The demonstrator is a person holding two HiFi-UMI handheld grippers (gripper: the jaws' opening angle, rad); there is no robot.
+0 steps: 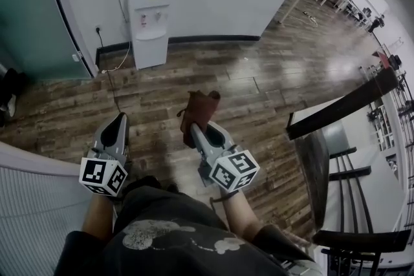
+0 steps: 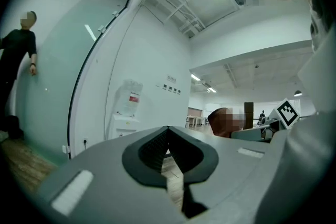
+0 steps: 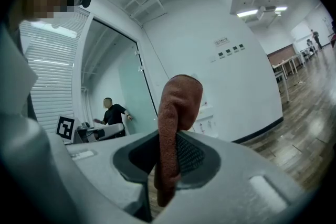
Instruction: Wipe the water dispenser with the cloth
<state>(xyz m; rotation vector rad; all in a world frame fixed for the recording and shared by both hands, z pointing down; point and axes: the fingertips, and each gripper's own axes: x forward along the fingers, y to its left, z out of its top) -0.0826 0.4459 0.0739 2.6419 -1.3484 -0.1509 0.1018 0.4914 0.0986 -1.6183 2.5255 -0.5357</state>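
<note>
A white water dispenser point(image 1: 150, 16) with a bottle on top stands against the far wall, well ahead of both grippers; it also shows in the left gripper view as the water dispenser point(image 2: 126, 120). My right gripper point(image 1: 197, 129) is shut on a reddish-brown cloth point(image 1: 198, 112), which sticks up folded between the jaws, the cloth point(image 3: 176, 128) filling the middle of the right gripper view. My left gripper point(image 1: 120, 121) is held low at the left, jaws closed together with nothing between them point(image 2: 168, 152).
A power cable point(image 1: 110, 68) runs from a wall socket across the wooden floor. A glass partition point(image 1: 29, 10) is at the left, a dark table point(image 1: 323, 158) and chair at the right. A person point(image 2: 18, 55) stands by the glass wall.
</note>
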